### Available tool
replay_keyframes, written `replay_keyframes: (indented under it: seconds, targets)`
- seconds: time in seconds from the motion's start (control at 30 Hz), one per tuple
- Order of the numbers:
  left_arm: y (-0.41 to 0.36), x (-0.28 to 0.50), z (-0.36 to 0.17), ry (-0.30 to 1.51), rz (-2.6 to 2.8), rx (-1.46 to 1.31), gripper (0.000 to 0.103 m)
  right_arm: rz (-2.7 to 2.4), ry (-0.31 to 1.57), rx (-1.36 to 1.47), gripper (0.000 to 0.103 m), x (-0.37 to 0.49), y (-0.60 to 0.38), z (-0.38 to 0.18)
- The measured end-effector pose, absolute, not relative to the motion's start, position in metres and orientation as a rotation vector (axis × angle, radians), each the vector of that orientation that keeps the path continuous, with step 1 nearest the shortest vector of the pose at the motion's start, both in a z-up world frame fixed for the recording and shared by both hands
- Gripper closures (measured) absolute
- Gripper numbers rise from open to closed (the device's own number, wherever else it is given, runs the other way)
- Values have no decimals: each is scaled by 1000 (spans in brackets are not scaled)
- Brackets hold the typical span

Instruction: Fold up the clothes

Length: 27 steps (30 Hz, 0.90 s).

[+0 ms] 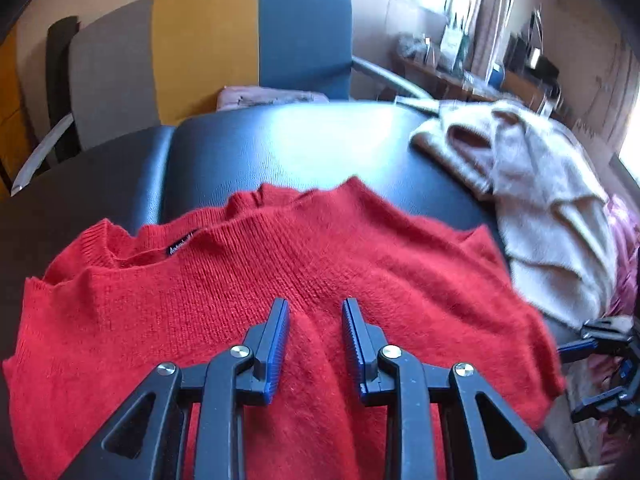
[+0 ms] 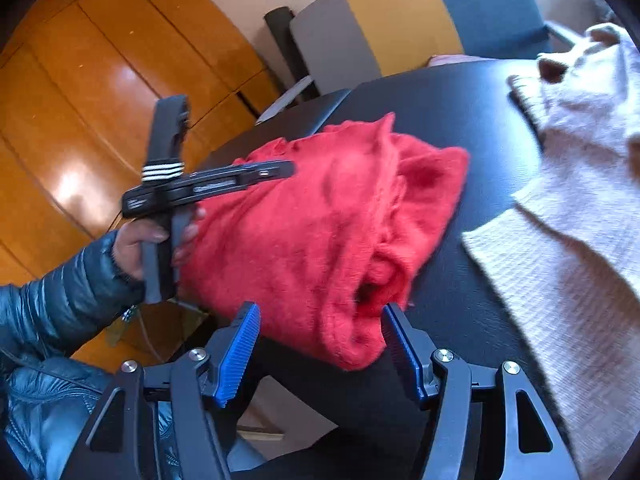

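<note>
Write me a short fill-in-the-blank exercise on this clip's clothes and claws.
1. The sweater under the left claw is ____ in colour.
2. The cream sweater lies to the ____ of it in the left wrist view.
3. Both garments rest on a ____ table.
4. The right claw has its jaws ____ around the sweater's edge.

Missing words: red; right; black; open

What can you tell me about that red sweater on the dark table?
The red sweater is a fuzzy, fine-ribbed knit with a round neckline and a small dark label inside the collar. It lies partly folded and rumpled on the black table, one edge hanging over the near side. The left tongs hover open just above it; the right tongs stand open around its near edge. A cream sweater lies beside it, apart.
</note>
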<state>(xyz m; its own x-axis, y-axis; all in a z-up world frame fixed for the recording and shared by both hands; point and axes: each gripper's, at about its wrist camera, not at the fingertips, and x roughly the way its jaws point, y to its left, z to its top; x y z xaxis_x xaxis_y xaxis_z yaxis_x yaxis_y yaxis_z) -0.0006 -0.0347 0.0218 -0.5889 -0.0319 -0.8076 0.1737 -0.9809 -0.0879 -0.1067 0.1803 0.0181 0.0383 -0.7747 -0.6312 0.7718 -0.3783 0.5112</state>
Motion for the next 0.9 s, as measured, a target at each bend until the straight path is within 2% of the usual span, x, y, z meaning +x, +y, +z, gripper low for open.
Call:
replay_keyframes:
  seconds: [0.17, 0.3, 0.5, 0.57, 0.63, 0.9]
  targets:
    - [-42, -4, 9, 273, -2711, 1364, 72, -1538, 3, 1097, 37, -120, 149, 6]
    - [-43, -11, 4, 229, -2725, 1357, 69, -1150, 64, 1125, 32, -102, 127, 6]
    - [-44, -19, 0, 183, -2747, 1334, 69, -948, 318, 1252, 30, -97, 117, -8]
    - [-44, -21, -1, 174, -2754, 1326, 69, -971, 375, 1273, 36, -103, 121, -4]
    - [-46, -23, -2, 198, -2752, 1317, 69, -1006, 423, 1283, 37, -109, 125, -4]
    - [-54, -22, -3, 306, -2749, 1273, 70, -1478, 299, 1237, 36, -137, 162, 33]
